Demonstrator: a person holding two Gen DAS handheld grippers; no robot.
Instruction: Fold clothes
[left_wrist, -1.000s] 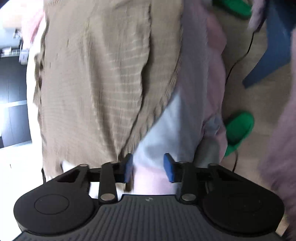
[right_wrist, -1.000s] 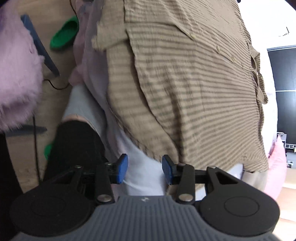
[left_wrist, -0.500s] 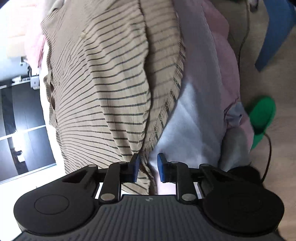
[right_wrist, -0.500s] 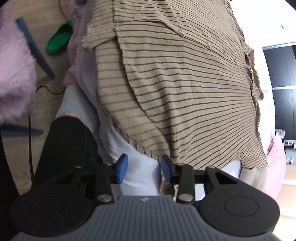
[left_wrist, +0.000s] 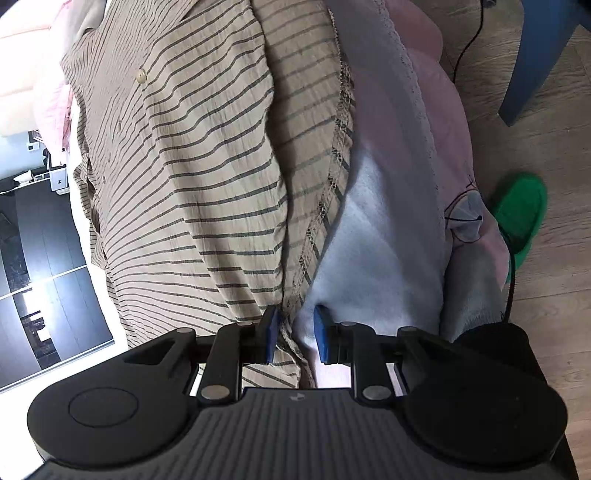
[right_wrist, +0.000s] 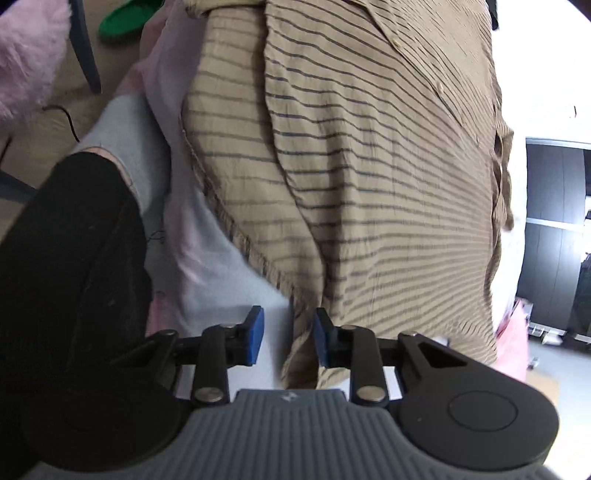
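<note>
A tan striped shirt (left_wrist: 207, 177) is spread over a pale sheet (left_wrist: 373, 251), its long axis running away from both grippers toward the far edge of the sheet. The stripes are laid across that axis. The button placket (right_wrist: 439, 85) is seen along the shirt's right side in the right wrist view, and a single button (left_wrist: 140, 76) is seen toward the far end in the left wrist view. The near hem is bunched into a lengthwise fold that runs up the middle of the shirt.

The left gripper (left_wrist: 294, 336) is set at the near hem of the shirt. Its jaws have just been closing, and a gathered fold of hem is seen between the blue pads (left_wrist: 270, 332); a narrow gap is left, and whether the cloth is pinched cannot be told.

The right gripper (right_wrist: 288, 340) is set at the opposite corner of the same hem. Its jaws have just been closing too, and they are seen partly apart, with the hem edge touching only the right-hand pad (right_wrist: 322, 341).

A black trouser leg (right_wrist: 74, 251) is seen beside the sheet, and a green slipper (left_wrist: 519, 214) is seen on the floor beyond it.
</note>
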